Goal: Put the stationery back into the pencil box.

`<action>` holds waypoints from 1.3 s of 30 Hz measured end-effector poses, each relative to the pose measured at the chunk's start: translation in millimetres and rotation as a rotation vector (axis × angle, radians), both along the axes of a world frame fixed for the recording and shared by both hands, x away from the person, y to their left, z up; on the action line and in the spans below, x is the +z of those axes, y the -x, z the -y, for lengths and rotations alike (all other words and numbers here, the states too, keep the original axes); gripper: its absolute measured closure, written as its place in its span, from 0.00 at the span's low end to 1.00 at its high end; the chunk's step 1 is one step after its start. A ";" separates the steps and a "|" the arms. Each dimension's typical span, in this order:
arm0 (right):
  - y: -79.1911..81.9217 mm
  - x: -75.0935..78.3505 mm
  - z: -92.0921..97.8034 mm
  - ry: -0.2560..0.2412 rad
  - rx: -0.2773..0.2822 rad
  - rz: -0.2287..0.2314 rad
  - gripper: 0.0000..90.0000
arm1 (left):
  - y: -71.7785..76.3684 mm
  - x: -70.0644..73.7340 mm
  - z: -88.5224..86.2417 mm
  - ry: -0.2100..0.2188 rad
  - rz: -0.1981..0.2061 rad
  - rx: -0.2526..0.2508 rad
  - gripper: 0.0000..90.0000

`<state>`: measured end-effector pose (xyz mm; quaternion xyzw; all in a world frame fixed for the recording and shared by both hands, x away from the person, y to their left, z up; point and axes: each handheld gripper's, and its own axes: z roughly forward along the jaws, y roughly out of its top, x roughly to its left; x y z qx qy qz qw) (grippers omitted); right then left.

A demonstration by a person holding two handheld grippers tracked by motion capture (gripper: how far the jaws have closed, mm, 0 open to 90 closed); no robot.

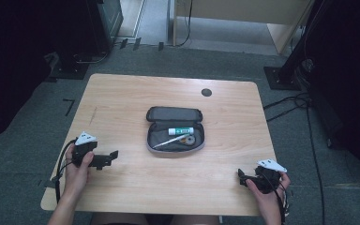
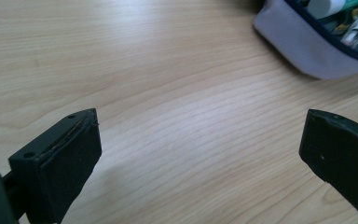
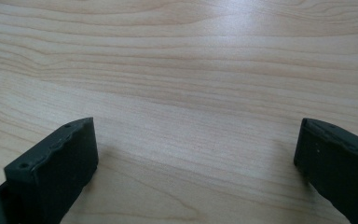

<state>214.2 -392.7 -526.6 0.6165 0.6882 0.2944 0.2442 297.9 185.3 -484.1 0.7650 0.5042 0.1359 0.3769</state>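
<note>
An open grey pencil case (image 1: 174, 130) lies in the middle of the wooden table (image 1: 122, 98), its lid folded back. Inside it I see a white and green tube (image 1: 181, 131), a silver pen (image 1: 169, 141) and a small round item (image 1: 190, 139). My left gripper (image 1: 114, 156) rests near the table's left edge, open, pointing right toward the case. The case's corner (image 2: 307, 51) shows at the upper right of the left gripper view, beyond the wide-apart jaws. My right gripper (image 1: 242, 177) sits open at the front right, over bare wood (image 3: 191, 93).
A round dark grommet (image 1: 206, 92) sits near the table's far edge. Black stands (image 1: 281, 75) and cables (image 1: 290, 105) lie on the grey carpet to the right of the table. Dark equipment (image 1: 84, 33) stands behind the table on the left.
</note>
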 end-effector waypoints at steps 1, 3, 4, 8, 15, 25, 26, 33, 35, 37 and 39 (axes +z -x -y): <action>0.0 0.0 0.0 0.000 0.000 0.000 0.00 | 1.9 -0.7 -3.6 -0.004 -0.002 0.003 0.00; 0.0 0.0 0.1 0.001 0.001 0.000 0.00 | 6.0 -3.0 -9.4 -0.007 0.001 0.019 0.00; 0.0 0.0 0.0 0.000 0.000 0.000 0.00 | 7.1 -3.4 -10.9 -0.012 0.000 0.019 0.00; 0.0 0.0 0.0 0.000 0.000 0.000 0.00 | 15.5 -9.3 -22.1 -0.035 -0.006 0.042 0.00; 0.0 0.0 0.0 0.000 0.000 0.000 0.00 | 30.3 -15.7 -40.6 -0.086 -0.008 0.107 0.00; -0.1 0.0 0.4 0.002 -0.002 0.002 0.00 | 48.9 -27.6 -56.9 -0.117 0.000 0.141 0.00; -0.1 -0.1 0.3 0.001 -0.004 0.003 0.00 | 48.2 -30.0 -58.0 -0.110 -0.003 0.147 0.00; -0.1 -0.1 0.4 0.002 -0.002 0.002 0.00 | 45.5 -34.7 -54.5 -0.176 0.021 0.122 0.00; 0.0 -0.1 0.5 0.002 -0.001 0.003 0.00 | 45.6 -34.8 -53.1 -0.195 0.022 0.099 0.00; 0.1 -0.1 0.2 -0.002 0.001 0.001 0.00 | 45.6 -34.9 -53.0 -0.193 0.023 0.100 0.00; 0.0 -0.1 0.0 -0.001 0.006 0.001 0.00 | 45.7 -35.0 -52.8 -0.192 0.024 0.101 0.00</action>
